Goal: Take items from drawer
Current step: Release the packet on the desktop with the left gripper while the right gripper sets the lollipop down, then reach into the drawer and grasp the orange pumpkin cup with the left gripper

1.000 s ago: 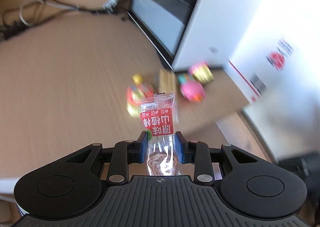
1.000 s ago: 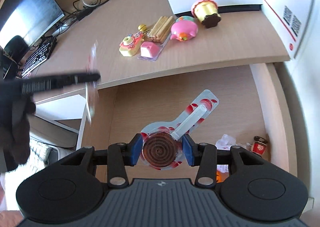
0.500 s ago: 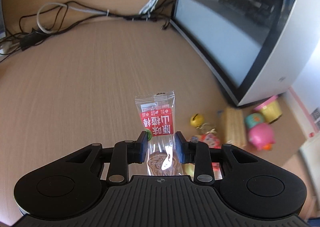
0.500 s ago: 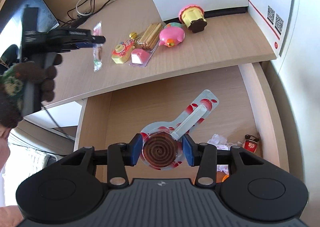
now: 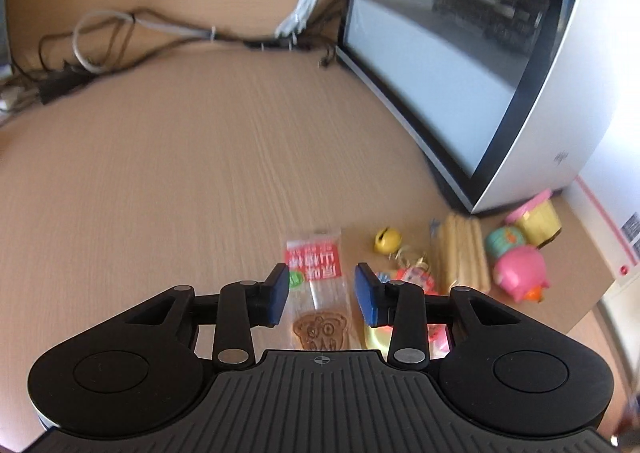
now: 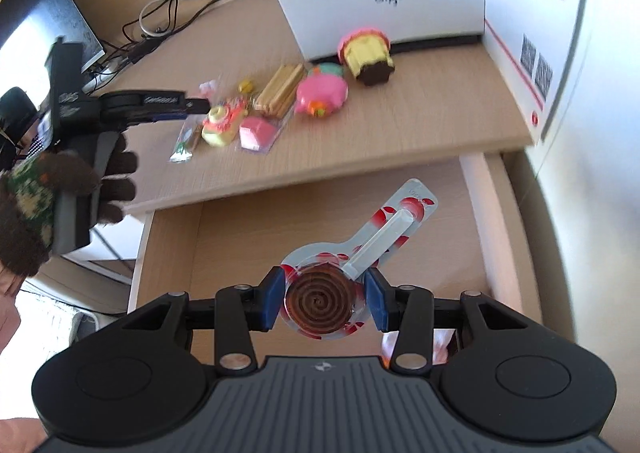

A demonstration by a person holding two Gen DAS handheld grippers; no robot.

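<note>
now, left gripper (image 5: 322, 293): opening, snack packet (image 5: 318, 289) between pads, on desk (image 5: 160, 181)
right gripper (image 6: 325, 299): pinching spiral lollipop (image 6: 320, 299)

A home office or study corner: a wood-grain counter (image 5: 168, 181) carries a computer monitor (image 5: 452, 45), a tangle of cables (image 5: 160, 33) along the back wall, a keyboard (image 6: 34, 143) by a second screen, and an open drawer (image 6: 248, 237) beneath.
</note>
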